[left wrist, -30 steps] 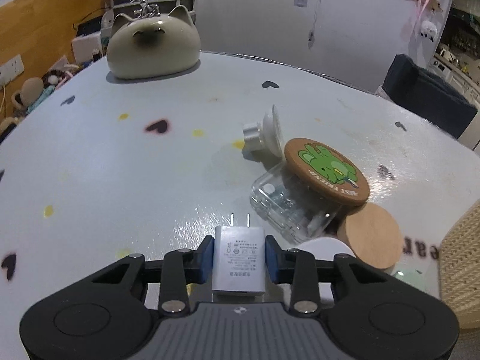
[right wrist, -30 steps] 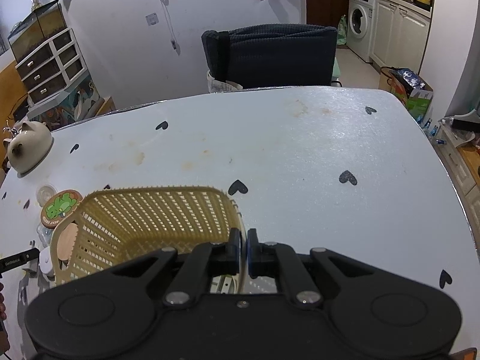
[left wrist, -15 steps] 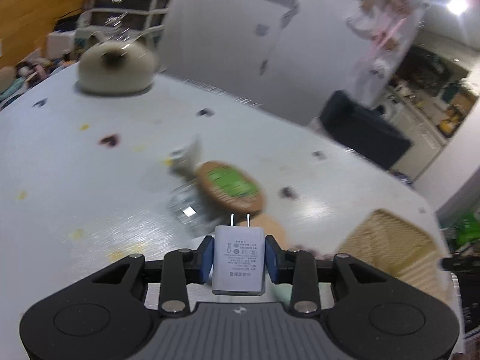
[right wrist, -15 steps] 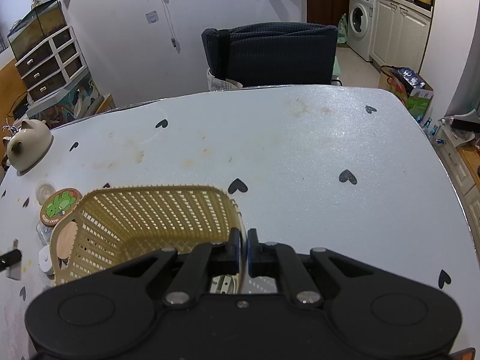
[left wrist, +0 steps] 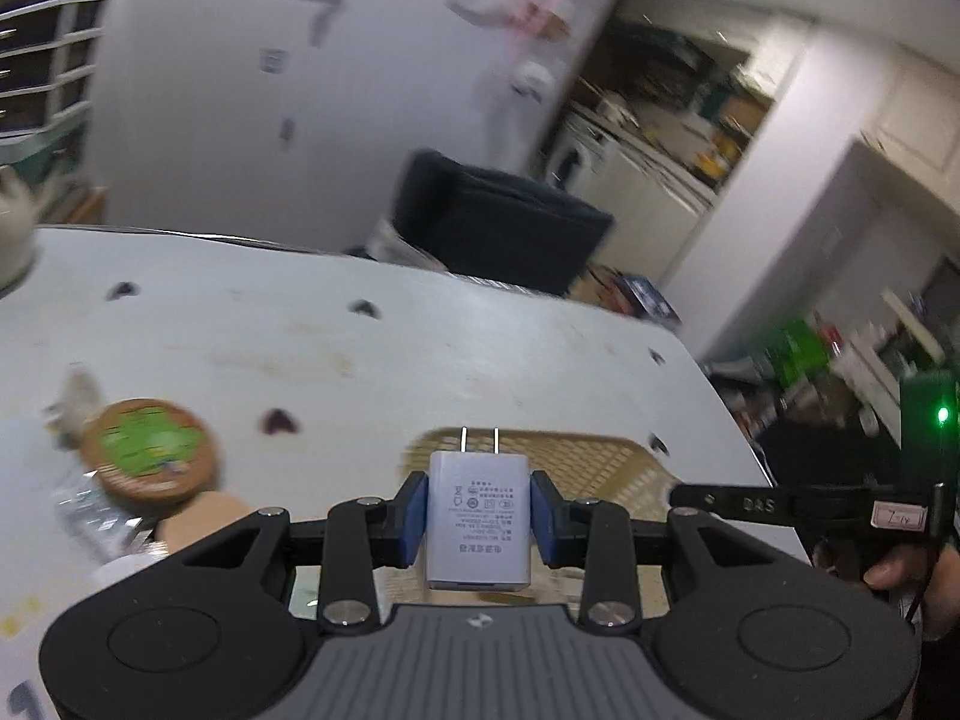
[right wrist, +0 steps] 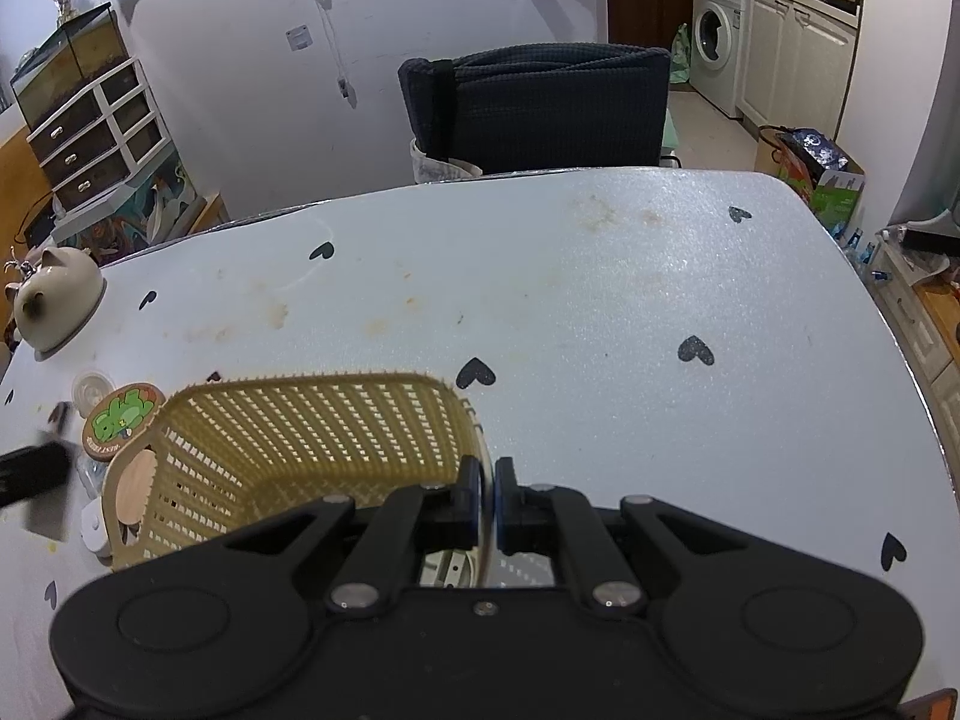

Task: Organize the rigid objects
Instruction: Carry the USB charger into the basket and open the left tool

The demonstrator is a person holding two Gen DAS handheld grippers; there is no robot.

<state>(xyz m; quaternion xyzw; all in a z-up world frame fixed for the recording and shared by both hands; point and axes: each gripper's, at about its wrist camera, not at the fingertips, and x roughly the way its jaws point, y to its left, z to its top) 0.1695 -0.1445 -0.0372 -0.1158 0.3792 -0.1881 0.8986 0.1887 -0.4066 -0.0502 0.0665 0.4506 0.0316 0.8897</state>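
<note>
I have the white charger clamped in my left gripper, prongs forward, above the yellow basket's near rim. My right gripper pinches that rim. Releasing too soon could drop the charger onto the table.

The table's far half and right side lie bare, open for passage. Near the front edge the basket blocks the way, with coasters crowded against its left wall. A cat figure stands at the far left corner.
</note>
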